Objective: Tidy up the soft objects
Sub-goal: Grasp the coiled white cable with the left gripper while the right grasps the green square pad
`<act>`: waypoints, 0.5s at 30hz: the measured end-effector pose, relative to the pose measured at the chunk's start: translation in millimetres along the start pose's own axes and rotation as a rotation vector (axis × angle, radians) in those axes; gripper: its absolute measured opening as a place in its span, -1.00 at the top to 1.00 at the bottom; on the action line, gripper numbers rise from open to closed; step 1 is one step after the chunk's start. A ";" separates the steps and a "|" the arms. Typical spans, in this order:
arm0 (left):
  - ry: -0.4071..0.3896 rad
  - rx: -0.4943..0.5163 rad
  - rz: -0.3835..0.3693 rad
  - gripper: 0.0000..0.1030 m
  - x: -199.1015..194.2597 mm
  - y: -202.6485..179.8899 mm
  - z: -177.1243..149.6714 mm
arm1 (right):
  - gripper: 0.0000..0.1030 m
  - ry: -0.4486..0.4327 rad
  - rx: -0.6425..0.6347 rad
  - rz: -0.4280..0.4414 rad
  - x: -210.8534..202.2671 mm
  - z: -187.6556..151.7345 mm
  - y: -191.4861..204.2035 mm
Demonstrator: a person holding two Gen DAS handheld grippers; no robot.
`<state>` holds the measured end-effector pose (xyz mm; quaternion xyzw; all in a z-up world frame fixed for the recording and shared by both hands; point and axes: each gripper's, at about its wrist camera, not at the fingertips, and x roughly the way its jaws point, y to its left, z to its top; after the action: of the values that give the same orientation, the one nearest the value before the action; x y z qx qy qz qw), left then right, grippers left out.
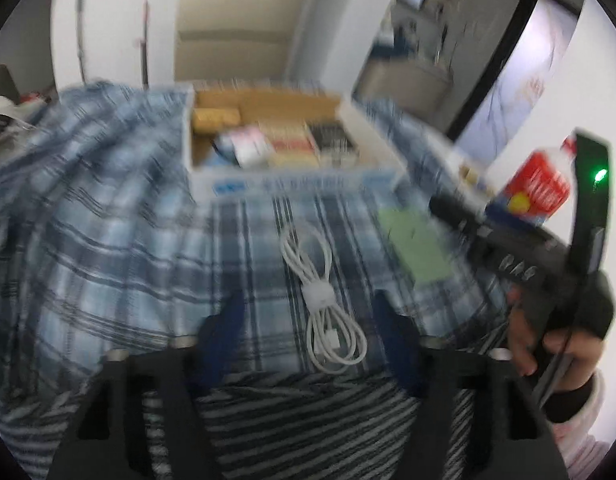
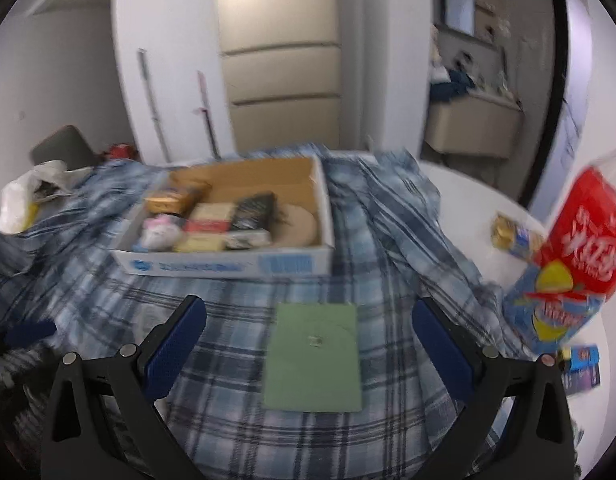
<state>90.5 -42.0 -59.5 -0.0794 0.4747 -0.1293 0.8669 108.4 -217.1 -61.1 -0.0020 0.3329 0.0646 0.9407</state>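
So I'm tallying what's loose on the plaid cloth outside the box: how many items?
2: a white cable between the left gripper's fingers, and a green card before the right gripper. Folds may hide more.

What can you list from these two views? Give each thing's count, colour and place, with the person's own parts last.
cloth: one, blue and white plaid, spread over the table.
box: one, white outside and brown inside, on the cloth at the back, filled with small packs.
cable: one, white, coiled on the cloth between the left gripper's fingers.
card: one, pale green, flat on the cloth ahead of the right gripper.
bottle: one, red label, at the right edge.
left gripper: blue pads, apart, not touching the cable.
right gripper: blue pads, wide open.
hand: one, holding the right gripper's handle.
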 end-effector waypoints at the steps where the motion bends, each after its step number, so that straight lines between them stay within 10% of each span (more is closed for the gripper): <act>1: 0.044 -0.016 -0.009 -0.05 11.4 0.3 4.0 | -0.99 0.028 0.026 0.012 6.2 -0.4 -5.2; 11: 0.105 0.020 0.033 -0.04 56.6 -13.9 6.7 | -0.84 0.220 0.076 0.004 42.8 -7.5 -22.3; 15: 0.083 0.028 0.038 0.34 55.8 -13.9 6.2 | -0.82 0.235 0.014 -0.028 46.1 -11.6 -10.2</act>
<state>122.4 -71.9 -97.3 -0.0528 0.5097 -0.1225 0.8500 137.9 -222.2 -99.4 -0.0077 0.4414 0.0487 0.8959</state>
